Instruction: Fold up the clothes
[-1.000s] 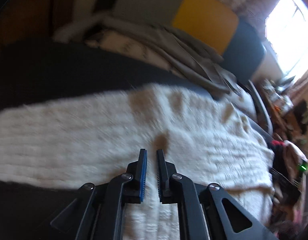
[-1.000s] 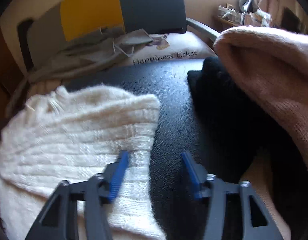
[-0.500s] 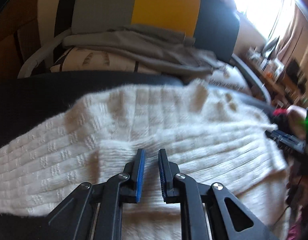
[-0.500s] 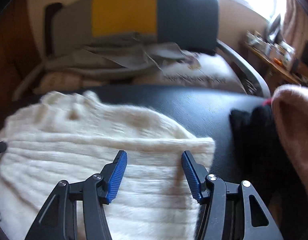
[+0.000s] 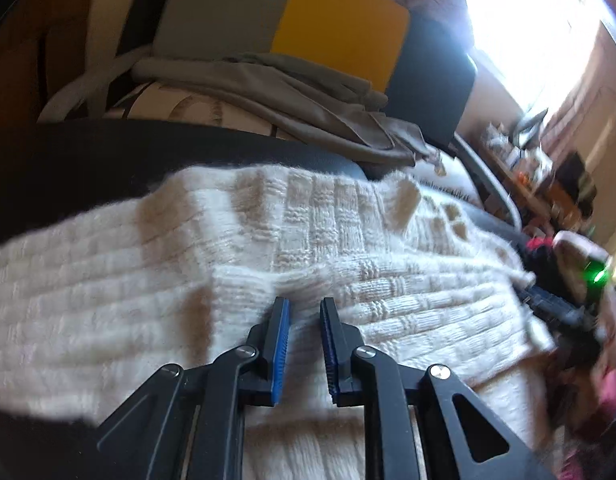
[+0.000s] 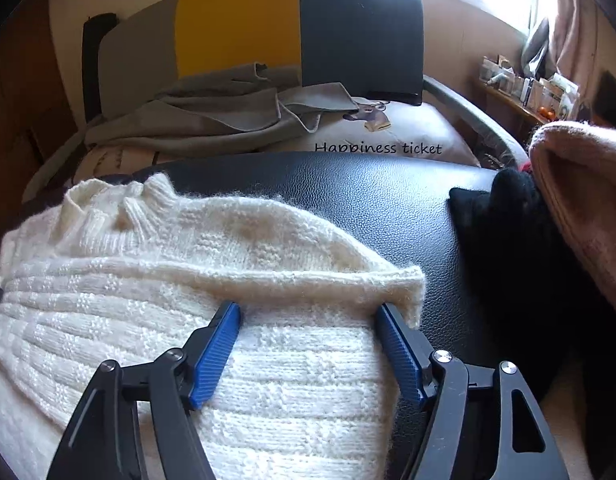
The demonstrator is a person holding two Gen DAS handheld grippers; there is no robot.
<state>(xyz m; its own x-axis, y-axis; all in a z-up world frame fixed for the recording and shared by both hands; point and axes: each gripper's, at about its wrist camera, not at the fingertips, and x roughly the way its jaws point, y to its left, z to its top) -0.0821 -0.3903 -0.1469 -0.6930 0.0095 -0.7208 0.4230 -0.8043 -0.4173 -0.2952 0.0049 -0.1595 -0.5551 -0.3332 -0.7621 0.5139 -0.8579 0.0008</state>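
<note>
Here both grippers open over the white sweater [image 6: 267, 360], left gripper [image 5: 303, 308] narrowly, right gripper [image 6: 308, 312] wide, neither gripping it.

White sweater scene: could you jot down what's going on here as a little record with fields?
garment: white knit sweater, a layer folded over, on a black leather surface
left gripper: jaws opening, over the sweater, nothing pinched
right gripper: jaws opening wide at the folded edge
beside: black garment, pink knit
behind: grey cloth on a chair
</note>
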